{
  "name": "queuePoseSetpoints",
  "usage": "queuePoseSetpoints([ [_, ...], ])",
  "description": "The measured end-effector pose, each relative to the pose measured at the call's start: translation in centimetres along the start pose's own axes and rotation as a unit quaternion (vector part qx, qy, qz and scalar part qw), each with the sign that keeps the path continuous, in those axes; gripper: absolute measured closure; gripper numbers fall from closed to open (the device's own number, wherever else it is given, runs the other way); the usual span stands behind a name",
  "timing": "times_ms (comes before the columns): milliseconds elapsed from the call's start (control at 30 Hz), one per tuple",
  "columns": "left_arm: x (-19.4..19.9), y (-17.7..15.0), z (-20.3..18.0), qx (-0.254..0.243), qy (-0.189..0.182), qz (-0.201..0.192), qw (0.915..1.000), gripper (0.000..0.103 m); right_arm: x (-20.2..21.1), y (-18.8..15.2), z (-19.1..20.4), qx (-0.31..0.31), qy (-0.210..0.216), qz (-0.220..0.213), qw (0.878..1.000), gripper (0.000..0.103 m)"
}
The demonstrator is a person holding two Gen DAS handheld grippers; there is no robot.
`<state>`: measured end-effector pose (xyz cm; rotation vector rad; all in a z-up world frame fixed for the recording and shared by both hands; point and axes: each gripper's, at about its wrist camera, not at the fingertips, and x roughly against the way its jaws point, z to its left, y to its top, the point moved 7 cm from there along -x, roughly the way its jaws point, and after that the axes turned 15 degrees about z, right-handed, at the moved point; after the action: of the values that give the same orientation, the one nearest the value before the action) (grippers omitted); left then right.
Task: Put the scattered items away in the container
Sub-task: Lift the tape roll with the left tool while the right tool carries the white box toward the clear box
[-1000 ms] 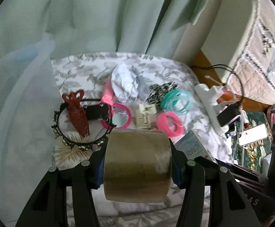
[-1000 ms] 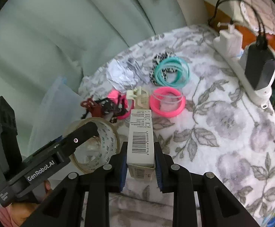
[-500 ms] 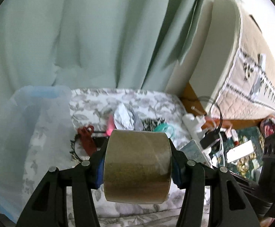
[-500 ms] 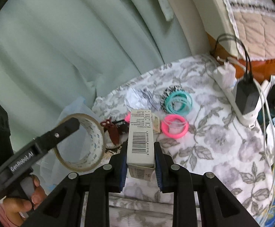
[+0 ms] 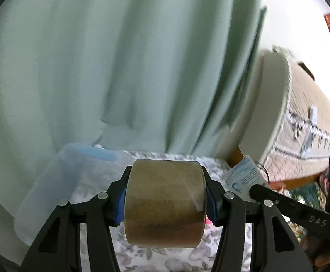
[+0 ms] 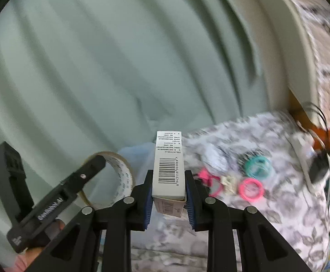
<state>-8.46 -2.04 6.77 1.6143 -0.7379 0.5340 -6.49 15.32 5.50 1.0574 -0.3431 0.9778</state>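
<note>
Left hand-held gripper (image 5: 165, 200) clamped on a brown tape roll (image 5: 164, 204), pads pressed to its two flat sides. Clear plastic container (image 5: 58, 181) just ahead and to its left, on the floral cloth (image 5: 142, 253). Right hand-held gripper (image 6: 168, 195) clenched on a white barcoded box (image 6: 168, 170), upright between the pads. Ahead and to its right: pink bangles (image 6: 251, 189), teal bangles (image 6: 256, 166), cream clip (image 6: 228, 181), all blurred.
</note>
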Motion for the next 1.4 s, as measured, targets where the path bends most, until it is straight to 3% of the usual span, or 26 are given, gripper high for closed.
queuePoseSetpoints([
  [233,2.7,0.0,6.8,0.062,0.041,-0.032,0.9967,0.046,-1.6,1.0,7.0,0.066,0.028,0.008,0.997,0.076],
  [567,2.0,-2.8,14.5,0.144,0.061,-0.023,0.9875,0.046,-7.4,-0.6,13.6,0.128,0.038,0.069,0.989,0.076],
  [967,-1.8,-4.3,18.8,0.179,0.050,0.011,0.9824,0.046,-13.6,-1.6,14.8,0.143,0.019,0.133,0.981,0.076],
  [1400,-6.4,-5.6,20.0,0.186,0.029,0.058,0.9804,0.046,-20.1,-3.4,13.2,0.135,-0.003,0.206,0.969,0.076],
])
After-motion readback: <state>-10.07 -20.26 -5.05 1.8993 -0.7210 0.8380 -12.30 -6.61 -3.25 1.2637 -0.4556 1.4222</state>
